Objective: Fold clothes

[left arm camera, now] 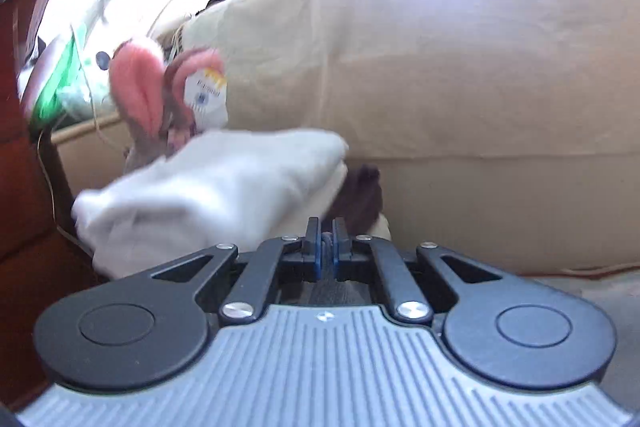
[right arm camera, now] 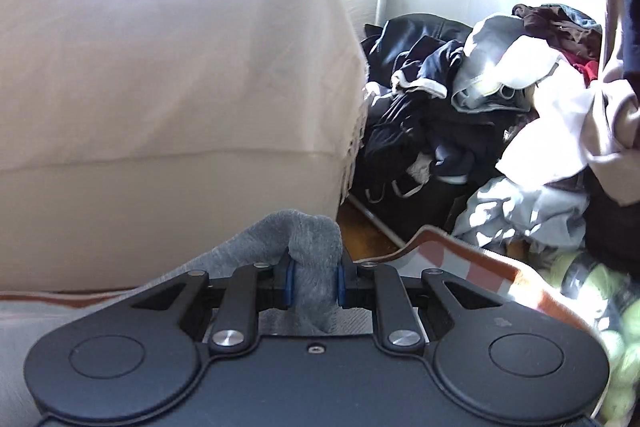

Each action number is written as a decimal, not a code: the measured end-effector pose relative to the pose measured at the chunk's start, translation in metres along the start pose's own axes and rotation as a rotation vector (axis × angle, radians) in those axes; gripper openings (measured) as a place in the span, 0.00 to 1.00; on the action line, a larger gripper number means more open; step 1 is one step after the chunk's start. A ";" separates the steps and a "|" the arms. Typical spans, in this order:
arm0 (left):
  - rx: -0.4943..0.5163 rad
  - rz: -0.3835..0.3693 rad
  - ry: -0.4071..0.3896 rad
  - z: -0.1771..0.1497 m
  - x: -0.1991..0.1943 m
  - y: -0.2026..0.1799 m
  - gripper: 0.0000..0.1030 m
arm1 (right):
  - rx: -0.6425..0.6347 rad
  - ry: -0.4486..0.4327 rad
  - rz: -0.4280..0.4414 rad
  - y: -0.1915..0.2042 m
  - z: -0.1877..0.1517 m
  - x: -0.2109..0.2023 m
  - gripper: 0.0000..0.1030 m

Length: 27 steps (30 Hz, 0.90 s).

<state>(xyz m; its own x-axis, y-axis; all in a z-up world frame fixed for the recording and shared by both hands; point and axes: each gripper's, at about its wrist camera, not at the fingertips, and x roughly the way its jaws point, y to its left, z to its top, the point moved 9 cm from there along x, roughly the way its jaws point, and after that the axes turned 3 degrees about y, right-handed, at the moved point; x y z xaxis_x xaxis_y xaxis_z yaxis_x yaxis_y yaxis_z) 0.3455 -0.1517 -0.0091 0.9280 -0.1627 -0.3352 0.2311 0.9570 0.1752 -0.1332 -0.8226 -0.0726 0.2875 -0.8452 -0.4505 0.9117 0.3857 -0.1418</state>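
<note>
- The right claw (right arm camera: 314, 281) is clenched on a grey sock (right arm camera: 316, 247). The knit fabric bunches between the blue pads (right arm camera: 289, 283), rises above the fingertips and hangs below them. A second length of the same grey fabric trails off to the left.
- The left claw (left arm camera: 326, 247) is pressed almost fully together. A thin sliver of grey material shows between its pads; it appears to be an edge of the same sock, but the left wrist view does not confirm this.
- Judgement: the two claws hold the sock off the bed at two points so that it hangs free and can be straightened or doubled over.
- Both claws point toward a cream sofa cushion (left arm camera: 460, 75), which serves only as background.
- A white folded garment (left arm camera: 208, 183) lies ahead and left of the left claw, blurred. A pink plush toy (left arm camera: 140, 87) sits behind it.
- A pile of unfolded clothes (right arm camera: 480, 87) lies on the floor right of the cushion, well apart from the right claw. These items remain to be folded.
- An orange checked blanket (right arm camera: 472, 259) shows just right of the right claw.
</note>
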 end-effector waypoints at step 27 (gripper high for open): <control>0.160 -0.569 0.533 -0.199 0.016 -0.201 0.47 | -0.163 0.419 0.331 0.068 -0.132 -0.020 0.69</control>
<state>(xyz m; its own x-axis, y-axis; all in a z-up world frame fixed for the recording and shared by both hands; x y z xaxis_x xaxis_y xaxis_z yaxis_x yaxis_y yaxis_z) 0.2558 -0.2989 -0.2338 0.3990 -0.4406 -0.8041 0.7043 0.7088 -0.0389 -0.1154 -0.7304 -0.1892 0.3788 -0.4627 -0.8015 0.7260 0.6857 -0.0528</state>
